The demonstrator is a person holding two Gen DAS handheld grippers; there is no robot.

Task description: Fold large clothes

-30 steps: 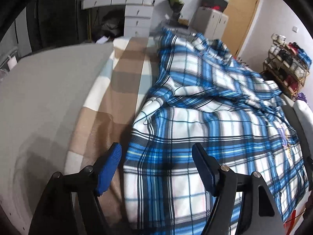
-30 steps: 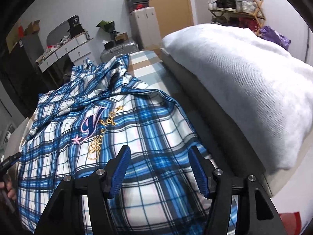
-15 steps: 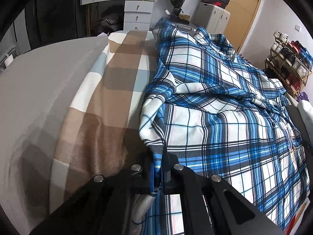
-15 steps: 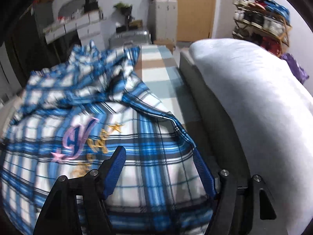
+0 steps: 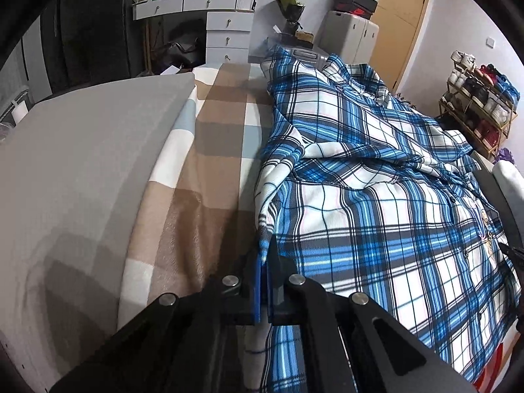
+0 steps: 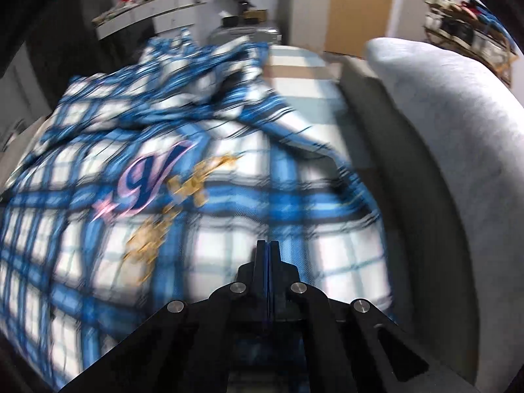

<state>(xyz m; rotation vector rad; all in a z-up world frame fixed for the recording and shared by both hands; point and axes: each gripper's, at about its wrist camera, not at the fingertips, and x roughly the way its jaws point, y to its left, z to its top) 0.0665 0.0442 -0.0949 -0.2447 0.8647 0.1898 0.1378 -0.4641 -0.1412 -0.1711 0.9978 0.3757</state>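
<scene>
Both hem corners of the plaid shirt are pinched: left gripper and right gripper have jaws fully closed on cloth (right view blurred), so lifting together toward the collar seems next.

Checked blanket covers bed; blue plaid shirt spread on it.

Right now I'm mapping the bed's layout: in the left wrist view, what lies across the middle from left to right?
Grey cushion → checked blanket → plaid shirt → shoe rack.
</scene>
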